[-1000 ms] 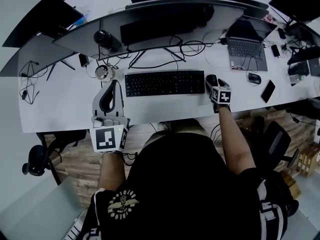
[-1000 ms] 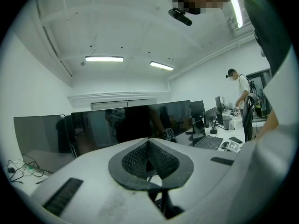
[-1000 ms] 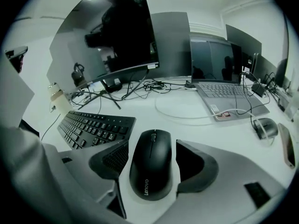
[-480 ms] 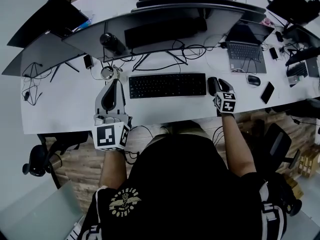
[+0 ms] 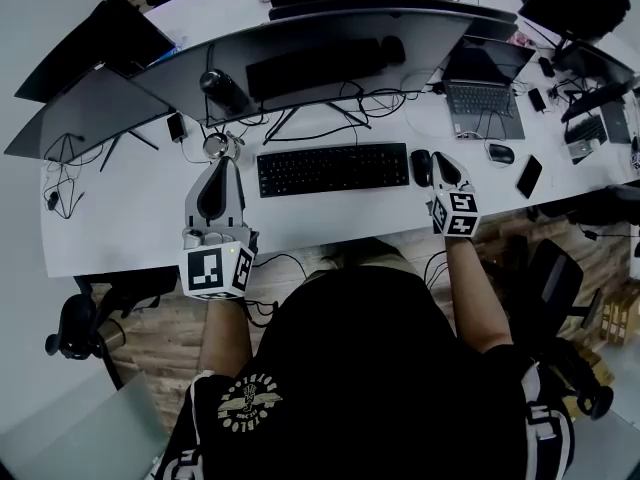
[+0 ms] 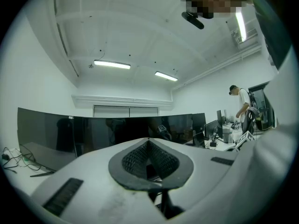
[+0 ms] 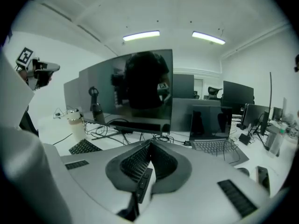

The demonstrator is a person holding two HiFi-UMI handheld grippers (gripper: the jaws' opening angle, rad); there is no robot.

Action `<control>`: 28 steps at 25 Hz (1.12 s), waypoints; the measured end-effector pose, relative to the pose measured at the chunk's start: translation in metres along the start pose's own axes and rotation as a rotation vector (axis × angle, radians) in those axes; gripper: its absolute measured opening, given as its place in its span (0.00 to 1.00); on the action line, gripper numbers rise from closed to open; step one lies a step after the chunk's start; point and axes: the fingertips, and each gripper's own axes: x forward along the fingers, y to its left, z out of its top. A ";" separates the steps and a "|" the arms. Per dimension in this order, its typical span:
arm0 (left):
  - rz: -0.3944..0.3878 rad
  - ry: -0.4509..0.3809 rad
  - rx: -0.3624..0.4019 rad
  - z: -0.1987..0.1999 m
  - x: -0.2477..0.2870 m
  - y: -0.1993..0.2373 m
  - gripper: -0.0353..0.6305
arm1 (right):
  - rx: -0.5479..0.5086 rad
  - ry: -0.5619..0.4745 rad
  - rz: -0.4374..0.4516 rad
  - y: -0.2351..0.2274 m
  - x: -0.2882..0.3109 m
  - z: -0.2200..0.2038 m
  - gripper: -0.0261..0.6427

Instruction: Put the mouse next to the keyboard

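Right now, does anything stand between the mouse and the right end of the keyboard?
Nothing visible does. The mouse lies close beside the right end of the keyboard, and no object shows between them. The right gripper, shut and empty, is on the mouse's far side.

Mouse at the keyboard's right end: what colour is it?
The mouse is black; the head view shows it best.

Mouse [image 5: 421, 167] perhaps partly hidden behind right hand-held gripper [image 5: 441, 163], desk [image 5: 120, 208] right end cut off
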 end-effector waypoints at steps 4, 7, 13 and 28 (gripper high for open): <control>-0.018 -0.009 -0.006 0.004 -0.005 -0.002 0.06 | 0.012 -0.093 0.016 0.007 -0.019 0.031 0.04; -0.041 -0.014 -0.006 0.011 -0.012 -0.005 0.06 | 0.009 -0.155 0.031 0.015 -0.034 0.052 0.04; -0.063 -0.037 -0.029 0.018 -0.029 -0.003 0.06 | -0.004 -0.248 0.061 0.036 -0.064 0.089 0.04; -0.148 -0.058 0.001 0.026 -0.062 -0.024 0.06 | -0.012 -0.395 0.091 0.071 -0.137 0.147 0.04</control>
